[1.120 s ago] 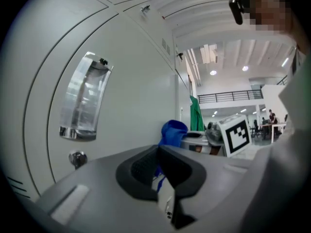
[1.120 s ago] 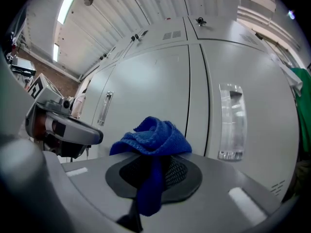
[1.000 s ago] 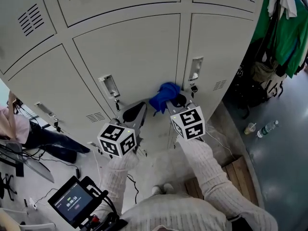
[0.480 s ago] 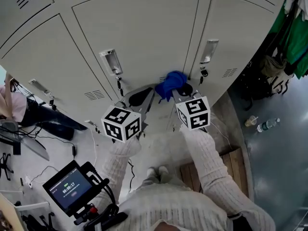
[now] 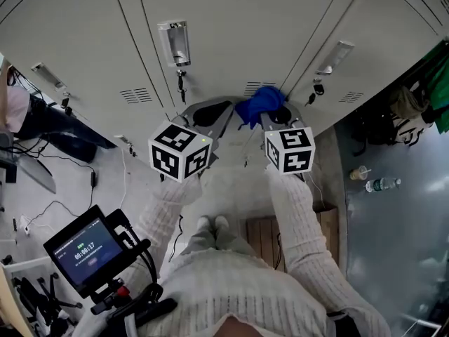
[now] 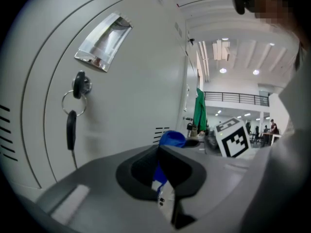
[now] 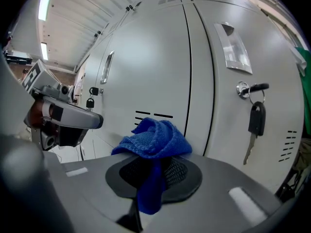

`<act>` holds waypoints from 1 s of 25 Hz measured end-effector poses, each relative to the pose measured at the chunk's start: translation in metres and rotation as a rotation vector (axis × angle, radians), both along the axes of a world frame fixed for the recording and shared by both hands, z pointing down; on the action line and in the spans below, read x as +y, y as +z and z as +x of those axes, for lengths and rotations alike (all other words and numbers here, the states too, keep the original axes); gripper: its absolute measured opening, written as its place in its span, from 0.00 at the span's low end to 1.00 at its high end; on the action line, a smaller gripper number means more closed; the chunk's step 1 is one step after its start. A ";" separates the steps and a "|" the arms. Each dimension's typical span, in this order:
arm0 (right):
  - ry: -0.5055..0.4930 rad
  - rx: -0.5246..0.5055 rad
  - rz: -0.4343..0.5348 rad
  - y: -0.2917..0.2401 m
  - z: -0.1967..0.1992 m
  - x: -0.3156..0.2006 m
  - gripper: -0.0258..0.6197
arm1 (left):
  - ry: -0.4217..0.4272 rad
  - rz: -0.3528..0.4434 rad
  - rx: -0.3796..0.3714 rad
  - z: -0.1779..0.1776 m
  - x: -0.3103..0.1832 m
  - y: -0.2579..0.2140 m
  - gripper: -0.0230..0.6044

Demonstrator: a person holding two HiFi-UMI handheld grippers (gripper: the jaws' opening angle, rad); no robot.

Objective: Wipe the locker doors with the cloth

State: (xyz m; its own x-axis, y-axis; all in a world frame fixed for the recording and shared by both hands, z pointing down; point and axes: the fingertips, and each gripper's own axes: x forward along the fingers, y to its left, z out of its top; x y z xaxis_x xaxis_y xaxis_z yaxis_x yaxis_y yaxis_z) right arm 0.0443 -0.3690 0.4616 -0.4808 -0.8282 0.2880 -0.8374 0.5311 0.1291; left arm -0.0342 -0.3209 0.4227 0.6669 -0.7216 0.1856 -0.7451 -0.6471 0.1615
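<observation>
The blue cloth (image 5: 258, 102) is bunched in my right gripper (image 5: 272, 116), which is shut on it just in front of the grey locker doors (image 5: 231, 34), near the middle door's lower vent slots (image 5: 254, 86). In the right gripper view the cloth (image 7: 154, 139) piles over the jaw tips and hangs down between them. My left gripper (image 5: 212, 112) is beside it on the left, shut, with nothing in it; in the left gripper view its jaws meet, and the cloth (image 6: 171, 139) shows beyond them. Each door has a recessed handle (image 6: 103, 41) with a key (image 6: 71, 129) hanging below it.
A person sits at the far left (image 5: 17, 111) among floor cables. A small monitor (image 5: 83, 250) is at the lower left. A wooden pallet (image 5: 258, 232) lies by my feet. A cup (image 5: 359, 173), a bottle (image 5: 382, 184) and bags (image 5: 407, 114) are on the floor to the right.
The head view has tilted down, so the lockers have slid up the picture. Both grippers stay side by side at the middle door's lower part, the cloth still held.
</observation>
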 end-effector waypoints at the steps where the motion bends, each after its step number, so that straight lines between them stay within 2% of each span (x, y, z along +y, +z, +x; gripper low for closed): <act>1: 0.000 0.004 -0.003 0.000 0.000 0.001 0.12 | -0.002 -0.004 0.002 -0.001 0.001 0.002 0.04; 11: 0.032 0.100 0.010 0.007 -0.001 0.001 0.12 | 0.002 -0.017 0.005 -0.010 0.010 0.012 0.04; 16: 0.002 0.127 0.055 -0.016 -0.010 0.020 0.12 | 0.001 0.021 0.008 -0.020 0.022 -0.005 0.04; 21: -0.048 0.106 0.119 -0.043 -0.022 0.052 0.12 | 0.031 0.048 -0.017 -0.023 0.050 -0.012 0.04; 25: -0.092 0.039 0.161 -0.067 -0.033 0.078 0.12 | 0.001 0.101 0.002 -0.031 0.064 -0.025 0.04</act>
State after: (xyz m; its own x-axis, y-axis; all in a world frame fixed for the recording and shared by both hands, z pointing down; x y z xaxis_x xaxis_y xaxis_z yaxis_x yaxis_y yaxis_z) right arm 0.0118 -0.2912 0.3943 -0.5477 -0.8182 0.1748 -0.7791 0.5749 0.2500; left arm -0.0656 -0.2566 0.3981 0.6678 -0.7361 0.1104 -0.7444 -0.6607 0.0969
